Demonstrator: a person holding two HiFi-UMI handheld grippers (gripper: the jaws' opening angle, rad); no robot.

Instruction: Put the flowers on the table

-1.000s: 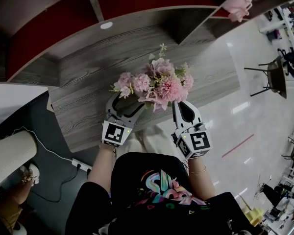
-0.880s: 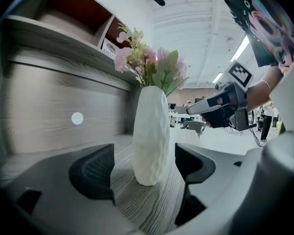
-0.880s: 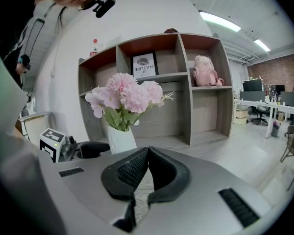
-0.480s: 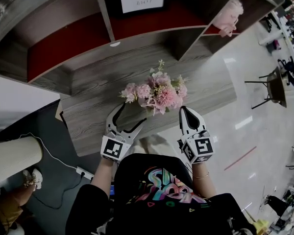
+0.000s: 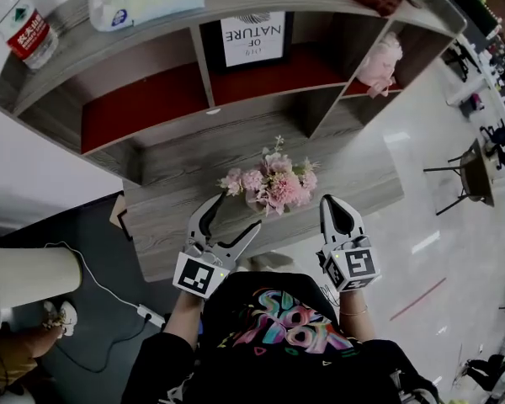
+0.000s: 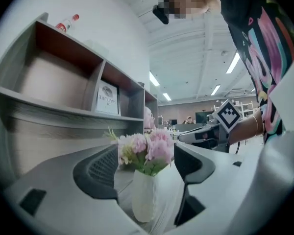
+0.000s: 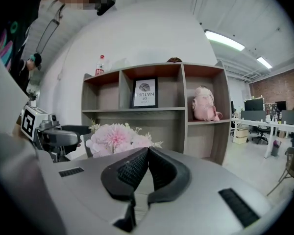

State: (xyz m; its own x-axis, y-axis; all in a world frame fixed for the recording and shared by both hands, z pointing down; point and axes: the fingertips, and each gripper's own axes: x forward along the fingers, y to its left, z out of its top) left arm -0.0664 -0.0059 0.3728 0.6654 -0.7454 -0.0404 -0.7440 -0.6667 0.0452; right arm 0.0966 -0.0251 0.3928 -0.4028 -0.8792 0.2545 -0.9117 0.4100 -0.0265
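Task's thing: the bunch of pink flowers [image 5: 273, 183] in a small white vase [image 6: 144, 197] stands upright on the grey wood-grain tabletop [image 5: 164, 225], in front of the shelf unit [image 5: 151, 99].
Left tongs [image 5: 232, 215]: wide; your pads flank the vase and seem not to touch it.
Right tongs [image 5: 335, 210]: closed on nothing, just beside the blooms.
Handling: probably light but top-heavy; vase hard and smooth, petals soft.
Hold: grip the vase body low, never the blooms.

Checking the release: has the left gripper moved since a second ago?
Yes. The left gripper, jaws open, has drawn back from the flowers toward the near edge of the table, closer to the person.
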